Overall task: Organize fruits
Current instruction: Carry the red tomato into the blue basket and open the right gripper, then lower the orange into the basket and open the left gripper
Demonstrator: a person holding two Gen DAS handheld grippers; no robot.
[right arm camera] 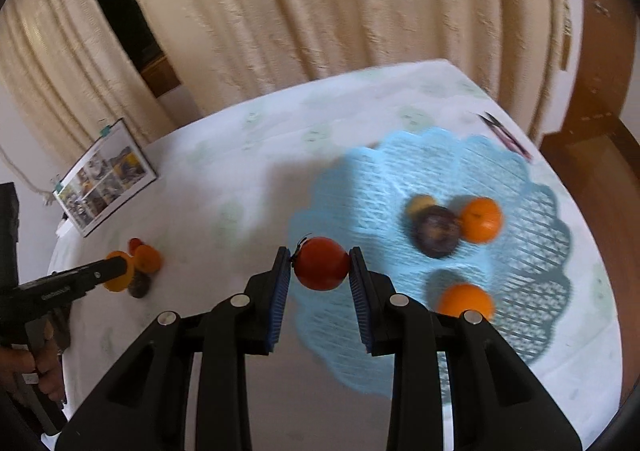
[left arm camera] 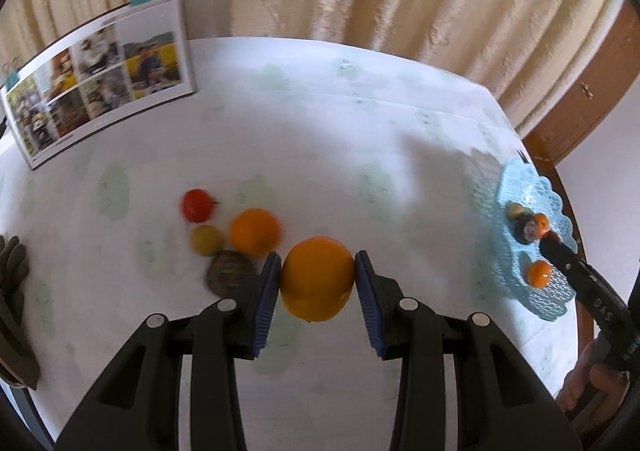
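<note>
The left gripper (left arm camera: 316, 277) clamps a large round orange fruit (left arm camera: 317, 278). The right gripper (right arm camera: 320, 265) clamps a small red tomato-like fruit (right arm camera: 322, 263) above the near edge of the pale blue lattice plastic tray (right arm camera: 360, 179). The smooth skins could slip from the pads (right arm camera: 280, 291).

A white-clothed table (left arm camera: 320, 123) is carrying a photo booklet (left arm camera: 100, 79) at its ten o'clock and a blue lattice tray (right arm camera: 440, 155) at three o'clock. Loose fruit is sitting at eight o'clock: a red one (left arm camera: 197, 205), an orange (left arm camera: 254, 231), a yellowish one (left arm camera: 206, 239) and a blurred brownish piece (left arm camera: 228, 271), possibly a kiwi.

Left tool (left arm camera: 316, 277), right tool (right arm camera: 320, 265): black plastic arms, blue ribbed pads (left arm camera: 267, 303), silver rivets.
</note>
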